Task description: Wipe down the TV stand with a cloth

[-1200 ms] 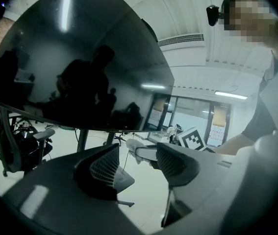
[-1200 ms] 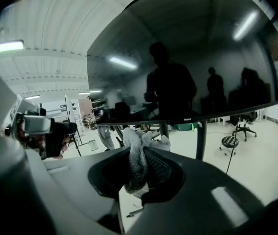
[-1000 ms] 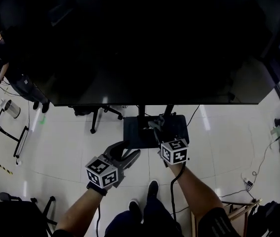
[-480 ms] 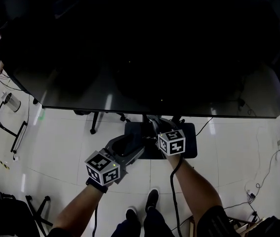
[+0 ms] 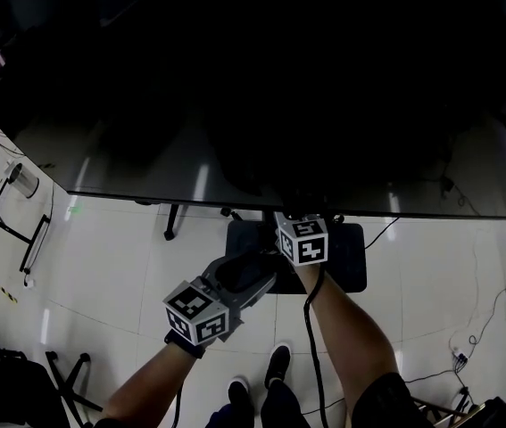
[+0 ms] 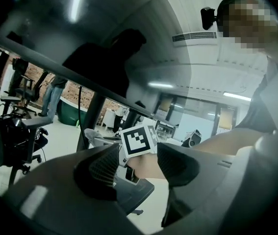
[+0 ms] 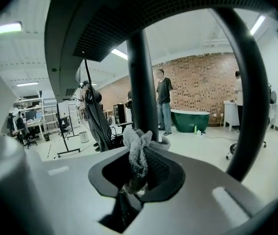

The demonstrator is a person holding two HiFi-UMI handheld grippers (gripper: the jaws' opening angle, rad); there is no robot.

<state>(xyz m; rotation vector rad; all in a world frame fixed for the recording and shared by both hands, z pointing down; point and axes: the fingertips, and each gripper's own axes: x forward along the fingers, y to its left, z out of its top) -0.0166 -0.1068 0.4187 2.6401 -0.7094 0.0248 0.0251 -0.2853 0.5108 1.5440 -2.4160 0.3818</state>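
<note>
A big dark screen (image 5: 253,87) fills the upper half of the head view; it overhangs the stand and hides the top of its post. Below it lies a pale shiny floor (image 5: 119,257). The stand's dark flat base (image 5: 351,257) sits on that floor under the screen's lower edge. In the right gripper view the stand's upright post (image 7: 143,82) rises straight ahead, and a second dark bar (image 7: 249,106) curves up at the right. Further back are a brick wall (image 7: 202,80), a green tub (image 7: 190,119) and people standing. An office chair (image 6: 11,131) stands at the left of the left gripper view. A black cable (image 5: 311,346) trails along the right forearm.

The right gripper (image 7: 139,173) has its jaws pressed together on a grey cloth (image 7: 139,155); the cloth's bunched end sticks out just before the post, and whether it touches cannot be told. The left gripper (image 5: 261,270) hangs over the base's near left part with its jaws apart and nothing between the pads; it looks across at the right gripper's marker cube (image 6: 139,140).

A second ago the right cube hung over the base's near edge; it is now at the screen's lower edge. The left gripper was over bare floor then.
</note>
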